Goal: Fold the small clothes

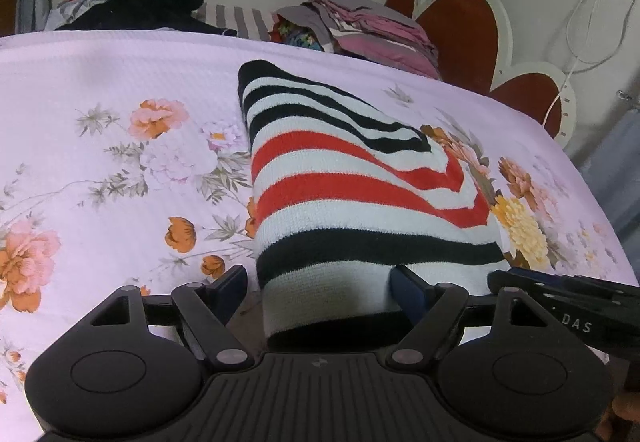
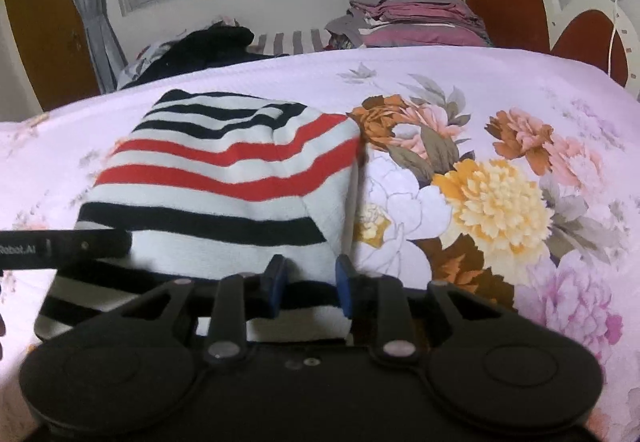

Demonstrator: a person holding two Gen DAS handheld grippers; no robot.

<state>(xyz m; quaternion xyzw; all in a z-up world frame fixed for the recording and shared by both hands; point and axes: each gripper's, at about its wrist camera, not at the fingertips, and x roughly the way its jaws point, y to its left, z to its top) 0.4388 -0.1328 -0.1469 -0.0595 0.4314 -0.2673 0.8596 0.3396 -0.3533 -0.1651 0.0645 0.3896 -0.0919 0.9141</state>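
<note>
One striped sweater (image 1: 352, 194) lies folded on the floral bedspread (image 1: 100, 90), straight ahead of both grippers, with its near hem running in between their fingers. Its bands count out, far to near, as several thin black stripes, two broad red ones and further black ones closest in, all on white. The left gripper (image 1: 320, 290) is spread wide — its left finger sits on the bedspread just beside the sweater's edge, its right finger lies on the hem, and nothing is pinched. The right gripper (image 2: 308, 282) has its two blue fingers (image 2: 276, 278) set narrower, over the sweater's near right corner, with white knit showing between them; whether they actually pinch the cloth cannot be told. Each camera catches the other gripper from the side: "DAS" reads on the black arm at the left view's right edge, and "Rebot.AI" on the black arm at the right view's left edge. Beyond the sweater, far ahead, are two heaps — one dark clothes pile (image 2: 200, 46) and one stack (image 2: 416, 22) of folded pink and grey items — plus one white cable (image 1: 580, 38) hanging on the wall to the right.
</note>
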